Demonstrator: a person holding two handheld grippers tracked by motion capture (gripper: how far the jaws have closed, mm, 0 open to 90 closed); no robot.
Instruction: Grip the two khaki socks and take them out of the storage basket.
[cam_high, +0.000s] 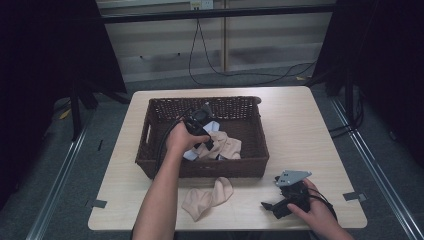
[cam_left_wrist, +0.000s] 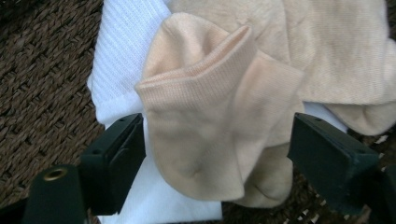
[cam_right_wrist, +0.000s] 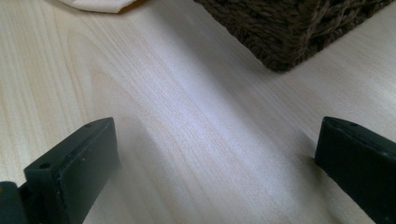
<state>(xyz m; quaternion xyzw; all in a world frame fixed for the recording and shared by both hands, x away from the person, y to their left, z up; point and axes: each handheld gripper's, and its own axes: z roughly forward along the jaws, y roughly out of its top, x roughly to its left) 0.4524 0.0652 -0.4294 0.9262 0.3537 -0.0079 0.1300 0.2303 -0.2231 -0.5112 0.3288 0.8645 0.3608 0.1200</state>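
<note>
A dark wicker basket (cam_high: 150, 127) stands mid-table and holds beige socks (cam_high: 224, 145) and a white sock (cam_high: 191, 154). My left gripper (cam_high: 206, 134) reaches down into the basket and is open. In the left gripper view its jaws straddle a short beige sock (cam_left_wrist: 212, 135), which lies on the white sock (cam_left_wrist: 122, 60) with another beige sock (cam_left_wrist: 336, 51) behind it. One more beige sock (cam_high: 206, 197) lies on the table in front of the basket. My right gripper (cam_high: 272, 205) rests low near the table's front right, open, with bare wood between its jaws.
The basket's corner (cam_right_wrist: 285, 37) and a beige sock's edge (cam_right_wrist: 100, 4) appear beyond the right gripper's jaws. Light wooden tabletop (cam_high: 300, 125) stretches to the right of the basket. Cables (cam_high: 235, 70) run across the floor behind the table.
</note>
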